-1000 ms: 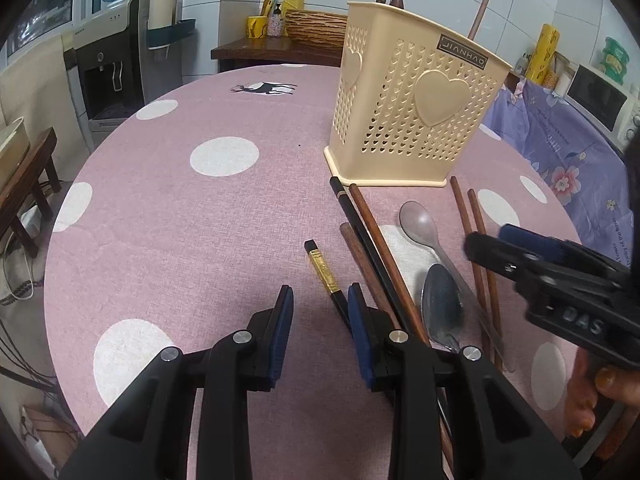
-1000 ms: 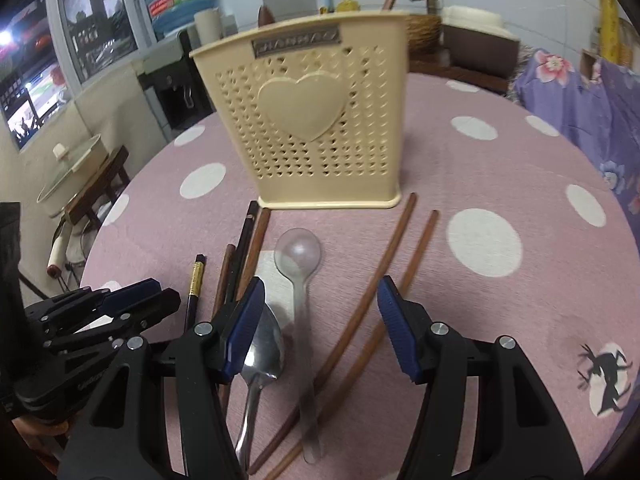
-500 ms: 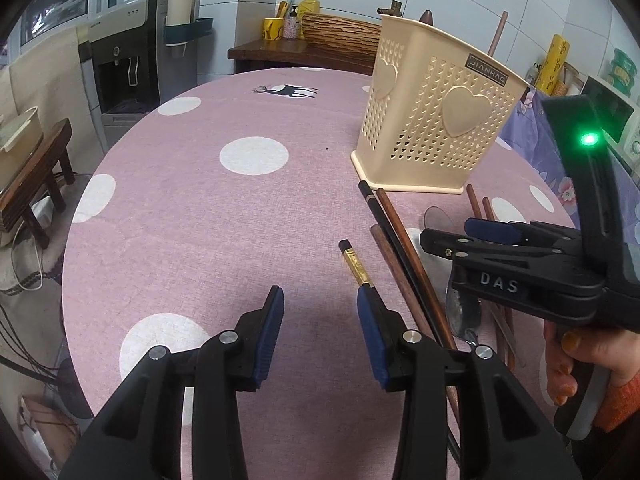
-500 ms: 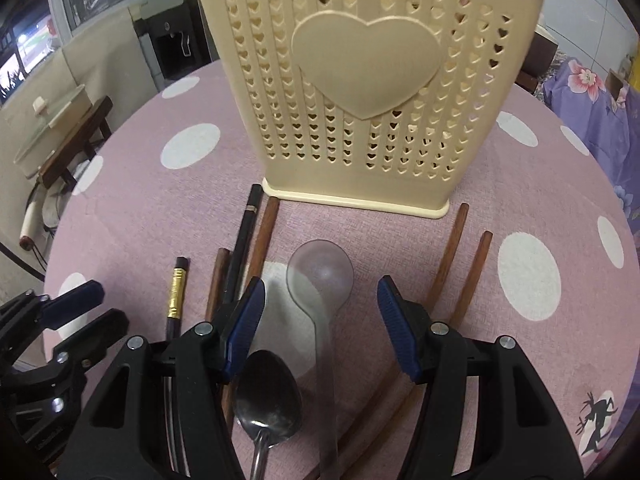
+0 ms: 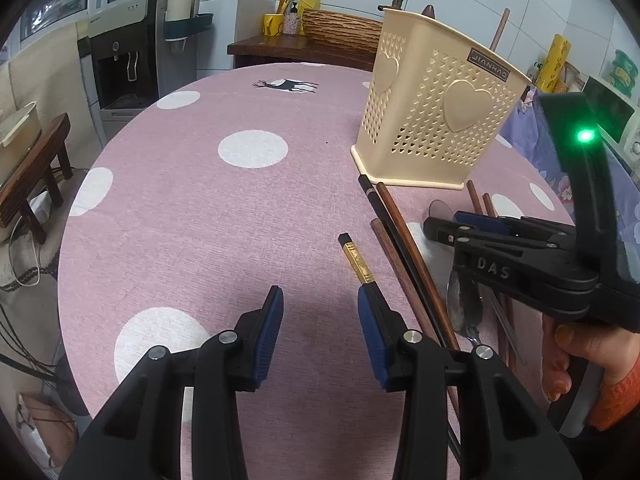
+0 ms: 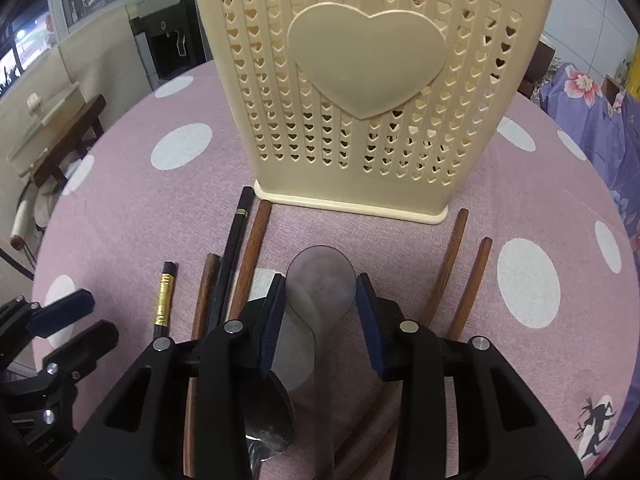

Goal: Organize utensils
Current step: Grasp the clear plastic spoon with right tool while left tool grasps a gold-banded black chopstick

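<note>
Here the right gripper [image 6: 320, 312] sits low over the table [image 6: 400, 280] with its blue pads on either side of the bowl of the clear plastic spoon [image 6: 322, 292]; the jaws look narrowed round it, but whether the pads are pressing or only just beside its edges I cannot tell. The spoon lies flat, bowl toward twelve o'clock in the right wrist view, handle running back under the gripper toward six. Directly ahead at twelve stands the cream holder [image 6: 368, 92], upright and close. At about seven o'clock lies the metal spoon [image 6: 266, 420], partly under the left finger; wooden chopsticks [image 6: 448, 276] lie at two o'clock, more of them and a black chopstick [image 6: 234, 256] at ten. To do this step well, I would close squarely on the bowl's widest part, keep the pad off the metal spoon, then lift straight up before tipping the handle down into the holder's open top. The left gripper [image 5: 320, 316] hangs open over bare cloth, holding nothing, a gold-banded chopstick [image 5: 356, 260] at one o'clock beside its right pad.
</note>
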